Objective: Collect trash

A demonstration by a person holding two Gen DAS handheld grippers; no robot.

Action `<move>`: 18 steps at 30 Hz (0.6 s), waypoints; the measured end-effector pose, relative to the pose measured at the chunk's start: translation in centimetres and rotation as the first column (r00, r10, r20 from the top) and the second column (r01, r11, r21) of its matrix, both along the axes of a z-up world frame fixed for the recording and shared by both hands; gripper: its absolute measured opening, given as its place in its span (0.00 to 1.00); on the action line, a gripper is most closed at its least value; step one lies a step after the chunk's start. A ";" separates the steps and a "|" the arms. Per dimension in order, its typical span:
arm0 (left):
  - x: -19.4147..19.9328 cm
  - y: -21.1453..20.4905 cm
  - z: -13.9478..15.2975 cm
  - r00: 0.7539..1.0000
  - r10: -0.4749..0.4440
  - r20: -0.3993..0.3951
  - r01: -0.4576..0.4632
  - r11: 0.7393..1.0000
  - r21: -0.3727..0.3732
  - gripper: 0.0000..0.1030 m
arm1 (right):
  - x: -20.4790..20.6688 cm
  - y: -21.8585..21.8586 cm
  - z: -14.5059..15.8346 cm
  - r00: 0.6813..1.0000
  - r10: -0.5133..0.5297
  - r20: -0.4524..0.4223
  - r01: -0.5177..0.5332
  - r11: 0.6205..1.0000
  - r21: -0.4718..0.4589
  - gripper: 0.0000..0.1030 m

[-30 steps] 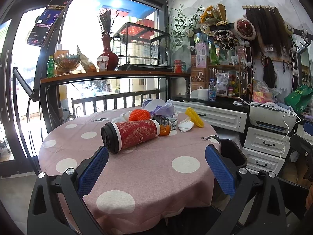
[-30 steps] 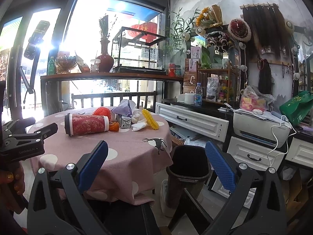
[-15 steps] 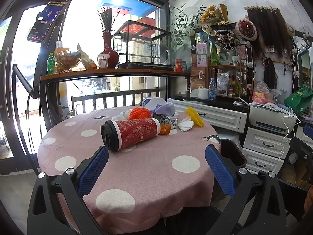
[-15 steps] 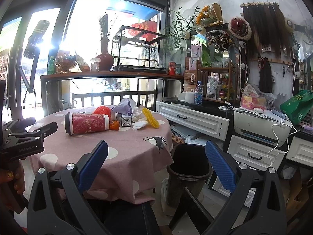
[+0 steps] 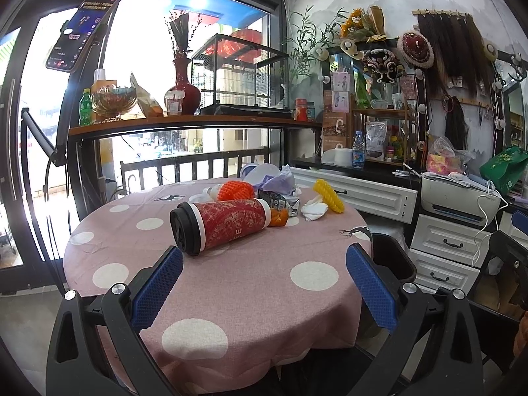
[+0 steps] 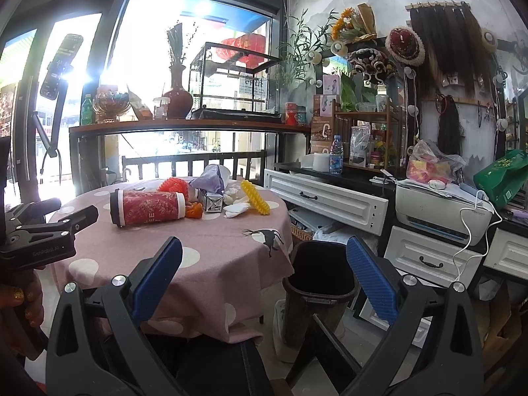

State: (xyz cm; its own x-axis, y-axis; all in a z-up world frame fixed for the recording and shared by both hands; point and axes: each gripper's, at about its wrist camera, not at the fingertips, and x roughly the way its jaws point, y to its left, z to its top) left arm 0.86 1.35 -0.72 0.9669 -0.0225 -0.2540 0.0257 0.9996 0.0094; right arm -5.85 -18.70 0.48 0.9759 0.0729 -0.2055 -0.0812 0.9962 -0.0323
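A red cup with a black lid (image 5: 220,225) (image 6: 147,208) lies on its side on the round pink polka-dot table (image 5: 231,280) (image 6: 224,241). Behind it sits a heap of trash: orange foam net (image 5: 237,190), purple wrapper (image 5: 280,181), small carton (image 6: 212,202), white tissue (image 5: 315,209) and yellow foam net (image 5: 328,194) (image 6: 254,196). A dark bin (image 6: 318,275) stands on the floor right of the table. My left gripper (image 5: 264,292) hangs open over the near table edge, empty. My right gripper (image 6: 264,292) is open and empty, nearer the bin.
White drawers (image 6: 325,203) and a printer (image 6: 439,211) line the right wall. A shelf (image 5: 194,122) with a red vase, bottle and glass case runs behind the table. A phone (image 5: 86,26) hangs on an arm at the left. A hand (image 6: 24,300) holds the left gripper.
Both views have drifted only slightly; the left gripper has edged back from the red cup a little. Both grippers stay open and nothing on the table has moved.
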 end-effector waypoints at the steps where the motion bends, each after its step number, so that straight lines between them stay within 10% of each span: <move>1: 0.0 0.0 0.0 1.000 -0.001 0.000 0.001 1.000 -0.001 0.95 | 0.0 0.0 0.0 1.000 -0.001 0.001 0.001 1.000 0.000 0.95; 18: 0.1 0.0 0.0 1.000 0.000 -0.001 0.000 1.000 0.000 0.95 | -0.1 0.0 0.0 1.000 0.001 0.001 -0.001 1.000 0.003 0.95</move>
